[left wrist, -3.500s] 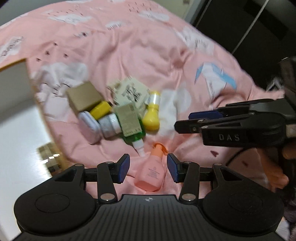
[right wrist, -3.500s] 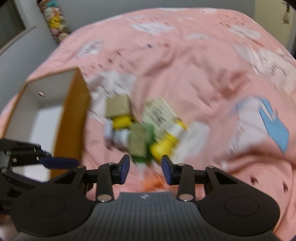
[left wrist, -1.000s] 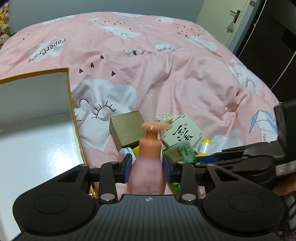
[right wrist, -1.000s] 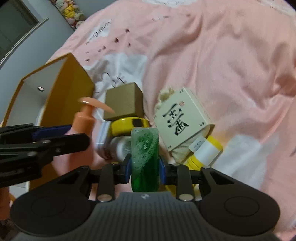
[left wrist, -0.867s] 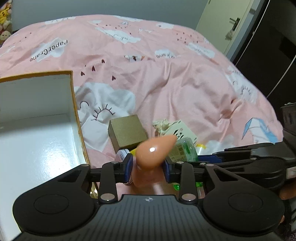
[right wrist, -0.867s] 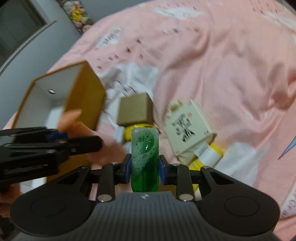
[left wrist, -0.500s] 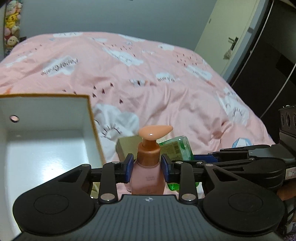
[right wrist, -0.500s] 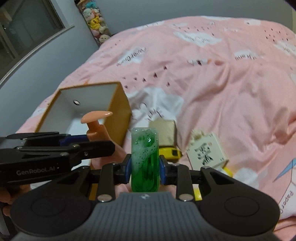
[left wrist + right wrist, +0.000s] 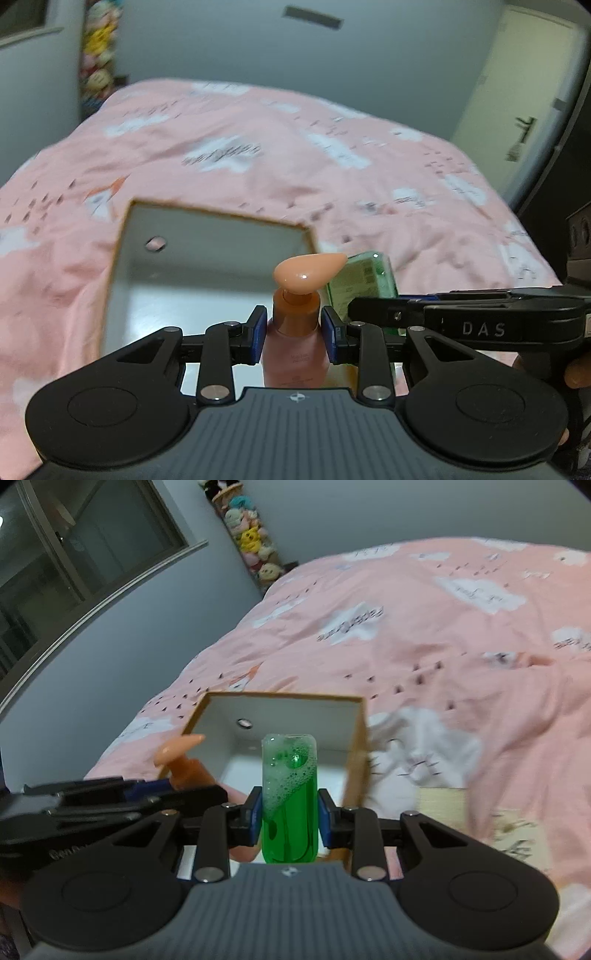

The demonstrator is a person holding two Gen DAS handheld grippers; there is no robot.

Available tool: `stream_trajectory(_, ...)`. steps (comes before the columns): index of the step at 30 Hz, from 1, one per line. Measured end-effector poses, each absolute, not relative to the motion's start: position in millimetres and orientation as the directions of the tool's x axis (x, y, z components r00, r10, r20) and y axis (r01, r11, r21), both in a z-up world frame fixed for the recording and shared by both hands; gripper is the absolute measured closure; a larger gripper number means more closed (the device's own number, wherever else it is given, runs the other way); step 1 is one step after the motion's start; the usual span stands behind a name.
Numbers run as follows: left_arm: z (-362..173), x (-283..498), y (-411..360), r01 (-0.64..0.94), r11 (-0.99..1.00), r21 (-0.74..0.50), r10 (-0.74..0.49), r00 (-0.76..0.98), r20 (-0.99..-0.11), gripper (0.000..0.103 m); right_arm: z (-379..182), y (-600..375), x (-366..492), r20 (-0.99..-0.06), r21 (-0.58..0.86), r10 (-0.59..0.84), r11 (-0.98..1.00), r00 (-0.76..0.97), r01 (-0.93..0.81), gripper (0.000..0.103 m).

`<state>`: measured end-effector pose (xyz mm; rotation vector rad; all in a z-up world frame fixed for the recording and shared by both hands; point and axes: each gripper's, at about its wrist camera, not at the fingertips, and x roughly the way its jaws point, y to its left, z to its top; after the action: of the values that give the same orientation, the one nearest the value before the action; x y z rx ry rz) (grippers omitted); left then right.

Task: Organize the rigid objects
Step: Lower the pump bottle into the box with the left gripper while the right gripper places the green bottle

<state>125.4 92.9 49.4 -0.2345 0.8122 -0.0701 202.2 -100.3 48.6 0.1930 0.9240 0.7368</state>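
Setting: bedroom with a pink cloud-print bedspread (image 9: 461, 657) as the work surface; grey walls, a window and a shelf of plush toys (image 9: 251, 535) stand behind it.
Container: an open cardboard box (image 9: 356, 746) with a white interior lies on the bedspread, ahead of both grippers and slightly below them.
Box contents: the white floor that shows looks bare; the near part is hidden by the grippers and bottles.
Left gripper (image 9: 293, 334): closed narrowly on the pink pump bottle (image 9: 295, 354), blue pads pressing its shoulders, pump head upright and pointing right.
Right gripper (image 9: 290, 818): clamped on the green bottle (image 9: 290, 797), held upright between the pads; foam sits in the upper part of the liquid.
Pump bottle position: between the left fingers, in front of the box opening, apparently above its near edge.
Green bottle position: between the right fingers, lined up with the box's open mouth, just beside the box's right wall as seen from the right wrist.
Bottles to each other: close side by side, green one just right of the pink one; whether they touch cannot be told.
Done so far: both bottles are lifted clear of the bedspread and carried to the box; neither is released.
Left to do: lower and release both bottles, judging by the task.
Remaining items: a tan box (image 9: 441, 801) and a printed cream box (image 9: 517, 842), both blurred, lie to the right of the right gripper, outside the cardboard box.
Progress estimate: early, since nothing appears stowed yet.
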Motion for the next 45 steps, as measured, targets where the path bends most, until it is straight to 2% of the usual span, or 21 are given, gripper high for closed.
stream_trajectory(5, 17.9, 126.8, 113.2, -0.119, 0.976, -0.183, -0.07, 0.621, -0.78, 0.068, 21.5, -61.5, 211.4, -0.717, 0.451, 0.628, 0.749, 0.303, -0.485, 0.074)
stream_trajectory(10, -6.8, 125.9, 124.9, -0.15, 0.976, -0.158, -0.048, 0.56, -0.827, 0.069, -9.4, -32.5, 213.5, -0.767, 0.457, 0.597, 0.765, 0.234, -0.455, 0.074)
stream_trajectory(22, -26.3, 125.4, 123.1, -0.111, 0.984, -0.136, -0.06, 0.519, -0.852, 0.073, -46.1, 9.3, 219.1, -0.861, 0.394, 0.485, 0.826, 0.152, -0.404, 0.074)
stream_trajectory(31, -27.6, 126.8, 123.8, -0.105, 0.984, -0.147, -0.071, 0.522, -0.85, 0.073, -39.9, 16.4, 221.9, -0.875, 0.346, 0.449, 0.842, 0.182, -0.414, 0.072)
stream_trajectory(33, -28.8, 127.2, 124.5, -0.1, 0.98, -0.17, -0.094, 0.521, -0.848, 0.073, -35.8, 13.0, 222.1, -0.87, 0.348, 0.455, 0.84, 0.192, -0.416, 0.075)
stream_trajectory(35, -29.4, 127.4, 122.5, -0.096, 0.981, -0.17, -0.096, 0.522, -0.848, 0.073, -30.9, 7.3, 222.0, -0.863, 0.348, 0.461, 0.84, 0.207, -0.416, 0.083)
stream_trajectory(45, -31.4, 133.0, 112.8, -0.08, 0.984, -0.161, -0.096, 0.523, -0.847, 0.073, -16.8, -10.5, 218.8, -0.841, 0.328, 0.469, 0.838, 0.269, -0.437, 0.082)
